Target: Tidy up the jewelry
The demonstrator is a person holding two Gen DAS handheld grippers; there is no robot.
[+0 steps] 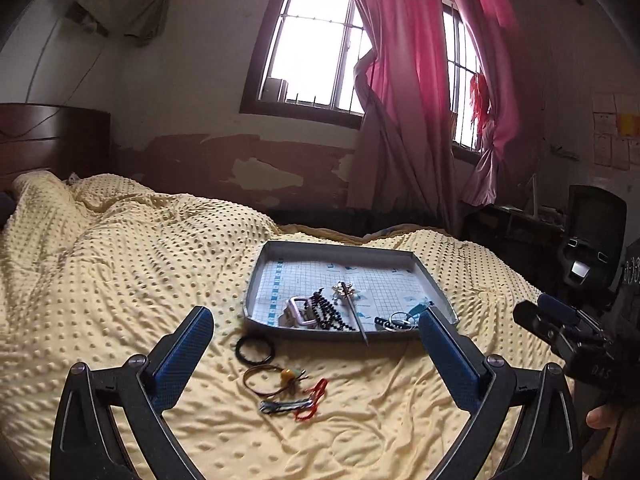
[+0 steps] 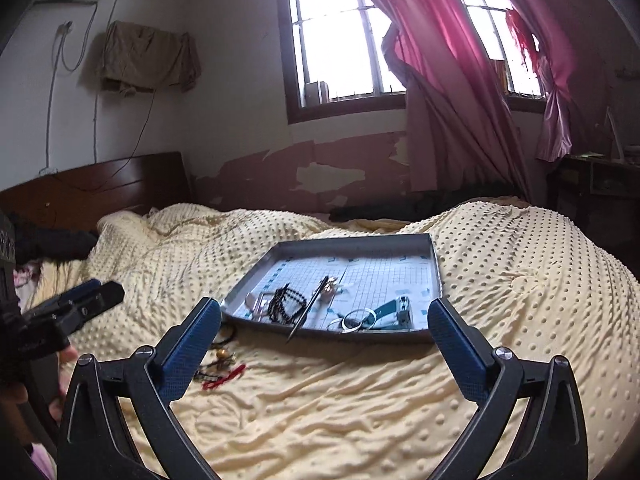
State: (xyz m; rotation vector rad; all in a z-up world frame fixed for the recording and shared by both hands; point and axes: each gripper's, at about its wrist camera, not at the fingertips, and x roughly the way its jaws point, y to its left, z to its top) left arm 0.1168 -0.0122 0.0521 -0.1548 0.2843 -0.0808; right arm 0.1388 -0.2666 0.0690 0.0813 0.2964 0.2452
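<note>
On the bed, left wrist view: the left gripper is held wide open, empty, above the blanket. Loose pieces are seen directly ahead between its fingers: black ring, cord bracelet, red cord, clip, long axis across the jaws. The tray lies just beyond, already holding beads, hairpin, pink clasp, silver rings. The right gripper is seen off to the right, apparently closed on nothing. Right wrist view: the right gripper is shown wide open in fact, aimed at the tray; loose pieces lie to its lower left, partly hidden by a finger. Judgement: left gripper is nearer, better aligned for the next pick.
</note>
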